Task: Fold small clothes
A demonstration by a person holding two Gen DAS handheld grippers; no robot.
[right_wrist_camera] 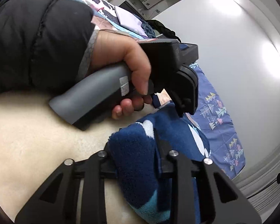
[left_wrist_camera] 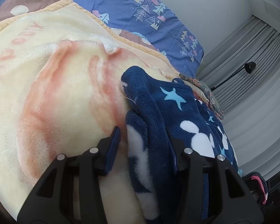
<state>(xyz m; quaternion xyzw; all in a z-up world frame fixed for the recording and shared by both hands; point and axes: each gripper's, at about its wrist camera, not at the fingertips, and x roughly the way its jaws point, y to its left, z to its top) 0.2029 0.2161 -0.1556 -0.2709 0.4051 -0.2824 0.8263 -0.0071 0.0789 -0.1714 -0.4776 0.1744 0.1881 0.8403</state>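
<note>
A navy fleece garment (left_wrist_camera: 177, 112) with white and light-blue stars lies bunched on a cream and orange blanket (left_wrist_camera: 56, 93). In the left wrist view a fold of it runs between the jaws of my left gripper (left_wrist_camera: 142, 130). A strip of blanket shows between the left pad (left_wrist_camera: 113, 149) and the cloth, and the right finger is half buried under fleece. In the right wrist view my right gripper (right_wrist_camera: 131, 138) is shut on a thick bunch of the same garment (right_wrist_camera: 136, 168). Just beyond it a hand (right_wrist_camera: 121, 56) in a black sleeve holds the left gripper (right_wrist_camera: 184, 110) down on the cloth.
A blue duvet (left_wrist_camera: 149, 13) with a tree print lies past the blanket. A floral cloth (left_wrist_camera: 205, 85) sits at the bed's edge, with grey curtains (left_wrist_camera: 252, 56) and a black lamp (left_wrist_camera: 250, 67) beyond. A dark garment with pink trim (left_wrist_camera: 257, 184) lies low right.
</note>
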